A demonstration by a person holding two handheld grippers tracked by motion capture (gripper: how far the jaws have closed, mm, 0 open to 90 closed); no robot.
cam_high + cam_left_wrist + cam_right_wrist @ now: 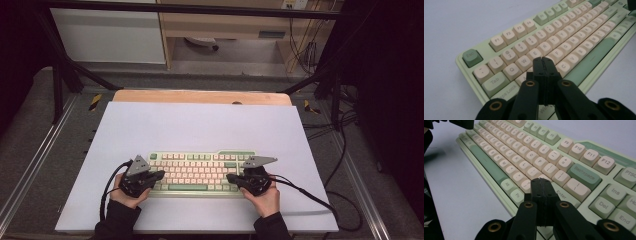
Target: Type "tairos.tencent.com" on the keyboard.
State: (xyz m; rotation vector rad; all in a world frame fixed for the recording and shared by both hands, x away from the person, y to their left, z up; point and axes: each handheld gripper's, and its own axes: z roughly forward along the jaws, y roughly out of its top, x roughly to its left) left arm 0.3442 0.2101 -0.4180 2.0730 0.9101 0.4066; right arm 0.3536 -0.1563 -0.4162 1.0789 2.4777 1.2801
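Keyboard: pale green mechanical keyboard (202, 172) with cream keycaps and darker green accent keys lies flat on the white board (200, 125), close to the near edge and about midway between the left and right edges, its long side parallel to that edge.

Board: white rectangular sheet covers a light wooden table (200, 96), whose top shows as a strip along the far edge.

Left gripper: black two-jaw left gripper (161, 174), held in the person's left hand (127, 196), hangs over the keyboard's left end; its jaws are pressed together with nothing between them. In the left gripper view the closed tips (542, 60) sit above the letter rows, just beside the cream W, E and C keys; whether they touch a key cannot be told.

Right gripper: black two-jaw right gripper (230, 177), held in the right hand (263, 197), hangs over the keyboard's right end, jaws likewise clenched on nothing. In the right gripper view the tips (540, 180) stand near the Enter key (564, 194), with the green Backspace key (584, 175) just beyond.

Cables: black cable (310, 195) trails from the right gripper across the board toward the right edge.
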